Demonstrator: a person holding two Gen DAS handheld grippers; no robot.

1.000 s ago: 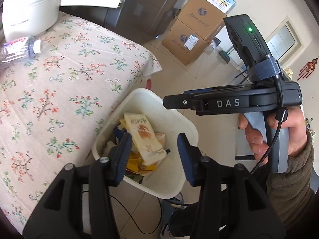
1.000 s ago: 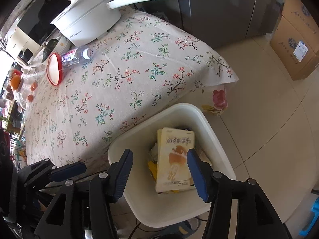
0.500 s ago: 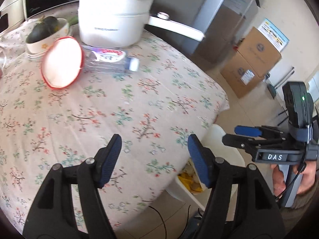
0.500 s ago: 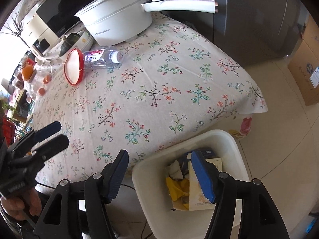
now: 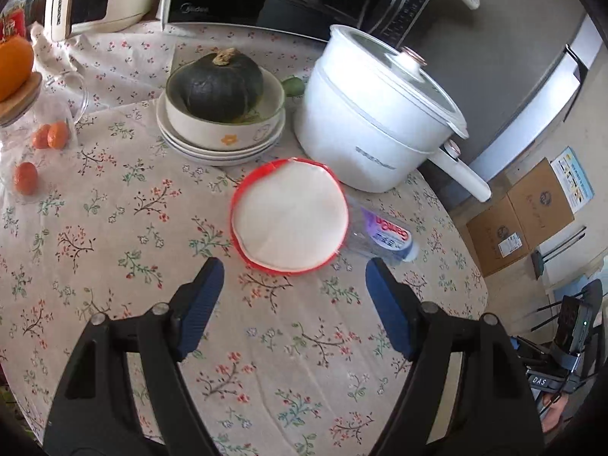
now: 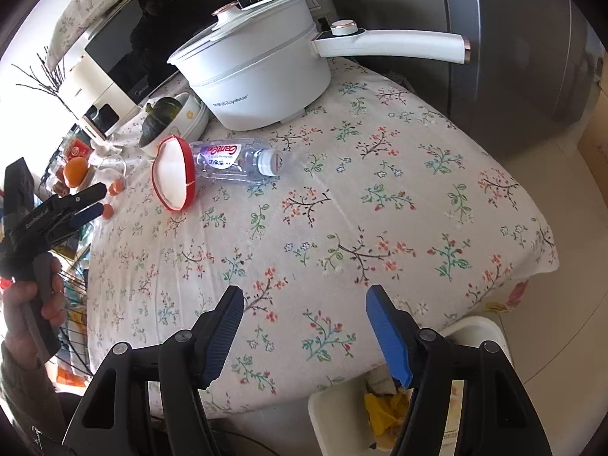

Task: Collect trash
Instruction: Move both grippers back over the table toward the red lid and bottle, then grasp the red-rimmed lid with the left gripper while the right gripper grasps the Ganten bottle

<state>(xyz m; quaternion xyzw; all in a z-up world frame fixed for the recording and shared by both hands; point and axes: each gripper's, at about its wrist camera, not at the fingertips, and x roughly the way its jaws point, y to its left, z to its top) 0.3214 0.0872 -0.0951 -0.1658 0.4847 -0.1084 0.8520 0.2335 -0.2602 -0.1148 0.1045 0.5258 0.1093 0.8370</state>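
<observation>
A dark squash is held in a bowl at the far side; crumpled wrappers are seen in the near white bin. The left gripper has just been opened wide with nothing between its jaws, and the right gripper is likewise spread and empty.

bare cloth before the jaws; pot behind bottle

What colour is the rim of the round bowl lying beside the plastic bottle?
Red; the rim of the bowl shows best in the left wrist view.

Bottle lies on tablecloth, touching bowl at its 9 o'clock; pot at 12; bin beside table edge.
</observation>
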